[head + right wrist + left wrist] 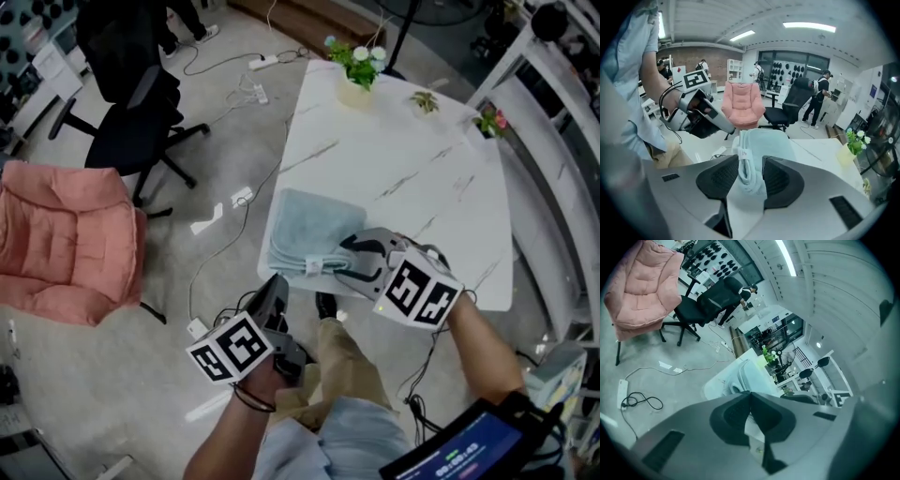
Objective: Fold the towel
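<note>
folded towel at the near left corner of the table

the towel (305, 230) is seen folded into a thick pale blue pad on the white marble table (403, 159), close to the near left corner, its left side lying just inside the table's left edge. a small white label (314, 266) is shown at its near edge.

the right gripper (339, 261) is held at that near edge. in the head view the jaws are mostly covered by the gripper's body; in the right gripper view the right gripper (751, 161) is shown with its jaws standing apart, the rolled edge of the towel (764, 145) and the label (743, 152) lying between them and filling most of the gap, with no squeezing of the cloth to be made out.

the left gripper (275, 286) is held off the table, beside its near left corner and above the floor. in the left gripper view its jaws (750, 394) are seen pressed together on nothing, the towel (750, 378) lying beyond them.

past the towel the tabletop is bare up to a vase of flowers (356, 80) and a small plant (424, 101) at the far end. left of the table, cables (239, 197) are strewn on the floor, with an office chair (131, 112) and a pink chair (61, 239) well apart from it.
</note>
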`<state>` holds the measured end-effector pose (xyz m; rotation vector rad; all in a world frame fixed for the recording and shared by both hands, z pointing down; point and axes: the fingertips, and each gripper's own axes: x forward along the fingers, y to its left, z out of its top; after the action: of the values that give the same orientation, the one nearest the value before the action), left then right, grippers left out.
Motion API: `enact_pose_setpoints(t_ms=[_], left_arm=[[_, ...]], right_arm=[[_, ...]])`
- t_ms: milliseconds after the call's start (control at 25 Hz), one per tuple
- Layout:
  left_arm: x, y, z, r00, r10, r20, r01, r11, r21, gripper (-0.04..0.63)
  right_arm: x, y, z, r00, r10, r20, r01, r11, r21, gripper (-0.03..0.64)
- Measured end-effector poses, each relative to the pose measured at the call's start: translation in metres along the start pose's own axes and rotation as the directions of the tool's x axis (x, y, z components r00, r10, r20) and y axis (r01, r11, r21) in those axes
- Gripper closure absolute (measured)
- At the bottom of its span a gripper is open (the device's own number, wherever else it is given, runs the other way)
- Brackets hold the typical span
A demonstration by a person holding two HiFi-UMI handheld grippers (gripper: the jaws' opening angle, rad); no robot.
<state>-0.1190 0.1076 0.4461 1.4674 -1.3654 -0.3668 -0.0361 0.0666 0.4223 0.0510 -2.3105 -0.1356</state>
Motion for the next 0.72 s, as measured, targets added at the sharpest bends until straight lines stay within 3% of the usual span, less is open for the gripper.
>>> enact_pose_setpoints(t_ms=[280, 400, 520, 720], left_arm=[[0.009, -0.009, 0.014, 1.000, -0.011, -0.021, 0.012, 0.998, 0.060, 0.588], [0.019, -0.010, 0.018, 0.999, -0.018, -0.030, 0.020, 0.997, 0.076, 0.588], [0.027, -0.015, 0.017, 0.999, -0.030, -0.044, 0.032, 0.998, 0.055, 0.588], [0.037, -0.023, 0.019, 0.997, -0.035, -0.063, 0.039, 0.997, 0.063, 0.588]], right_arm=[[0.027, 0.001, -0.023, 0.995, 0.091, -0.049, -0.084, 0.987, 0.134, 0.466], [0.038, 0.000, -0.033, 0.990, 0.109, -0.085, -0.095, 0.983, 0.154, 0.526], [0.039, 0.006, -0.032, 0.991, 0.116, -0.067, -0.109, 0.990, 0.091, 0.554], [0.030, 0.015, -0.025, 1.000, -0.015, -0.022, 0.012, 0.993, -0.116, 0.555]])
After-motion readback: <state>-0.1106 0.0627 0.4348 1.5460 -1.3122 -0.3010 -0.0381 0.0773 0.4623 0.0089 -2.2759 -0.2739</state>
